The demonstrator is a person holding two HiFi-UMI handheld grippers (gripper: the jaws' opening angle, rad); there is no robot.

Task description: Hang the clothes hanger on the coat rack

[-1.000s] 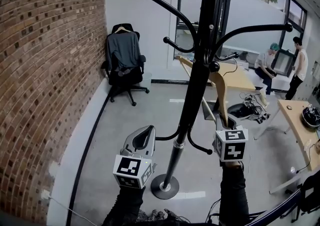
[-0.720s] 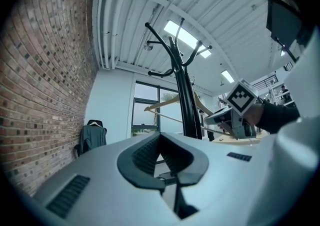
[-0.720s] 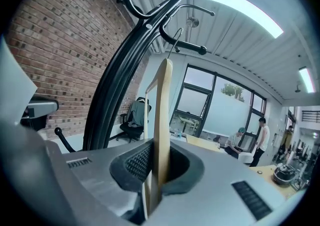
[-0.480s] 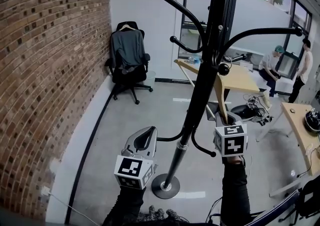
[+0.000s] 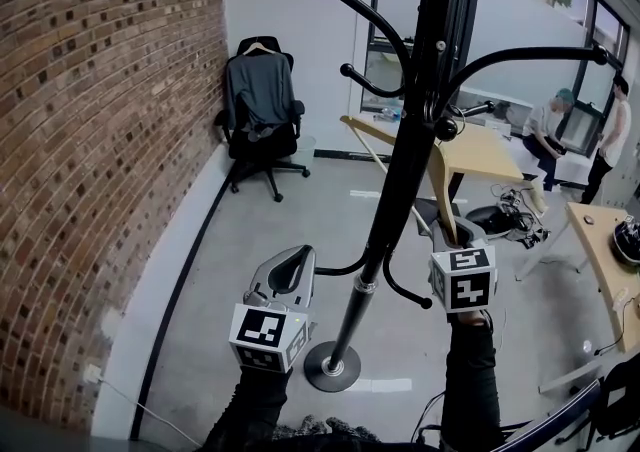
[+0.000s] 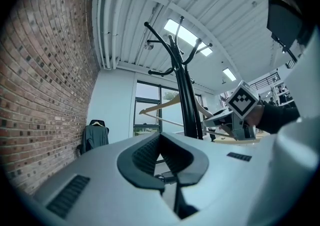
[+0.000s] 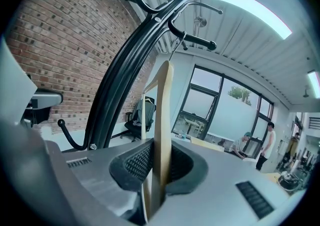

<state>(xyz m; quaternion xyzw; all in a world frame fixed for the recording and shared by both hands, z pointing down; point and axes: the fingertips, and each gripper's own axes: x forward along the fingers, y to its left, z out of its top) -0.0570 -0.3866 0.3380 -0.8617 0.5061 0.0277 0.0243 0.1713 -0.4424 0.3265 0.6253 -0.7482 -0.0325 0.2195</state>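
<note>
Grey floor (image 5: 270, 240) with coat rack (image 5: 398, 175), chair (image 5: 262, 110)

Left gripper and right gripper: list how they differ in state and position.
The right gripper has its fingers closed on the wooden hanger; the left gripper is shut on nothing. The left gripper sits left of the coat rack, the right gripper right of it. Both carry marker cubes.

The left arm (image 5: 250, 408) and right arm (image 5: 470, 380) reach forward side by side, the left gripper (image 5: 299, 255) with jaws together and empty, the right gripper (image 5: 453, 239) clamped on the hanger (image 5: 437, 180).
</note>
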